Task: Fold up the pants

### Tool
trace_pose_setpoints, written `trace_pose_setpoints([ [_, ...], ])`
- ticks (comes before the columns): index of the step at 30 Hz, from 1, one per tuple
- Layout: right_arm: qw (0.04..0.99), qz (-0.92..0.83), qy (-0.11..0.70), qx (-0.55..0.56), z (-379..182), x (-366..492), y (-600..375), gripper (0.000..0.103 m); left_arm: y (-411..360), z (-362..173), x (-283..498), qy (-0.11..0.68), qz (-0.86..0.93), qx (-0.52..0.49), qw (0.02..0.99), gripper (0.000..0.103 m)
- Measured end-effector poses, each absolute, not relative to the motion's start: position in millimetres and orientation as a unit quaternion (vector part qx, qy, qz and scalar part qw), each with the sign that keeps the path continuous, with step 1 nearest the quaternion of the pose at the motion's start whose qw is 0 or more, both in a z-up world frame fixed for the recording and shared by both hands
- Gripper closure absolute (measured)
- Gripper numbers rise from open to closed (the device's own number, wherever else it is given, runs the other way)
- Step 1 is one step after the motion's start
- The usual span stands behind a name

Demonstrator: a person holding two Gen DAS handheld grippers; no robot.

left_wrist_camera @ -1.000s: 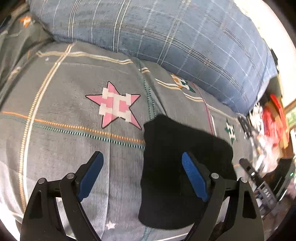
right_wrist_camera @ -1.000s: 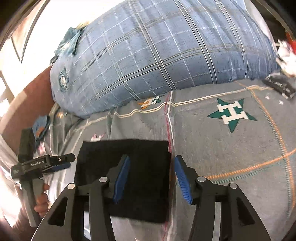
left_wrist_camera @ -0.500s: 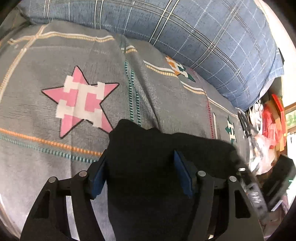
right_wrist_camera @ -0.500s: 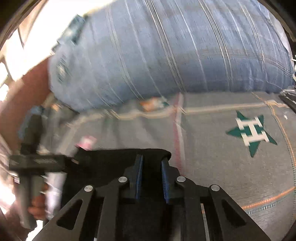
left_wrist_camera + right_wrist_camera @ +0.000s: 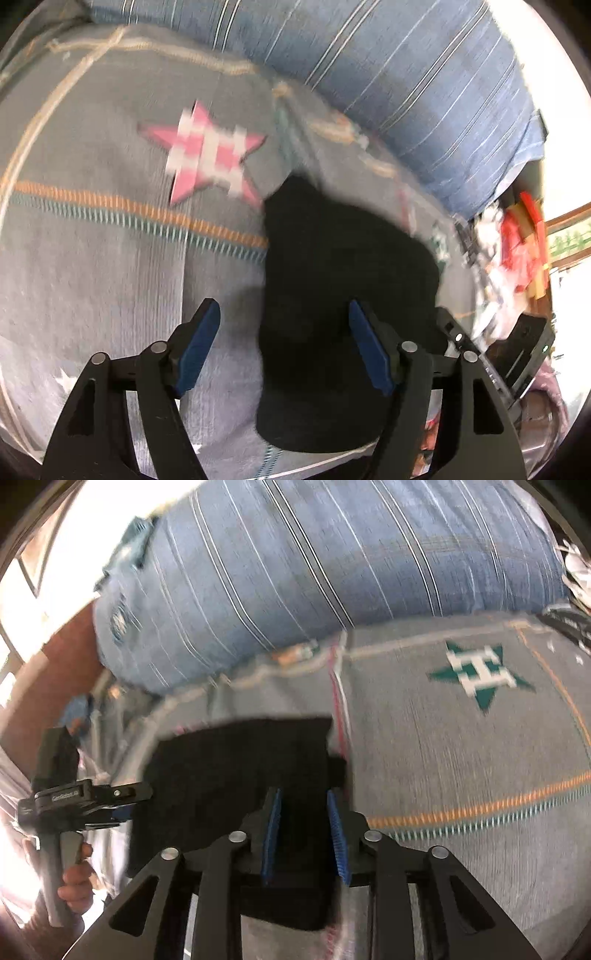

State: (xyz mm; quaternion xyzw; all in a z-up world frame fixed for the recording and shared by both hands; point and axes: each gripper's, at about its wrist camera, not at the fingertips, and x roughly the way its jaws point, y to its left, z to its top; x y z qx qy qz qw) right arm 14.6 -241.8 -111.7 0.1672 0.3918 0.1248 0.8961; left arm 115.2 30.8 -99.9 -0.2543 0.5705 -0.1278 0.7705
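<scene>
The black pants (image 5: 236,775) lie folded into a compact rectangle on the grey star-patterned bedspread (image 5: 461,760), in front of the blue plaid pillow (image 5: 332,561); a pink star (image 5: 207,155) shows just beside them in the left wrist view. The left gripper (image 5: 284,347) stands wide, its jaws having just opened a little, one blue pad over the dark cloth and the other over bare bedspread, gripping nothing. The right gripper (image 5: 304,834) is narrow but parted, its jaws also having just opened, with pants fabric between the pads; whether they press on it I cannot tell.
</scene>
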Motion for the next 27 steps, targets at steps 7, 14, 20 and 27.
trace_pose_setpoints([
  [7,0.89,0.137,0.362,0.239,-94,3,-270,0.048,44,-85,108,0.551,-0.135,-0.275,0.776,0.029],
  [14,0.859,0.179,0.417,0.239,-127,24,-246,0.04,35,-103,112,0.562,-0.142,-0.307,0.754,0.016],
  [20,0.859,0.198,0.415,0.223,-127,22,-239,0.033,5,-99,114,0.567,-0.169,-0.264,0.761,0.015],
  [27,0.862,0.189,0.422,0.207,-128,24,-232,0.03,1,-95,116,0.564,-0.159,-0.27,0.764,0.015],
])
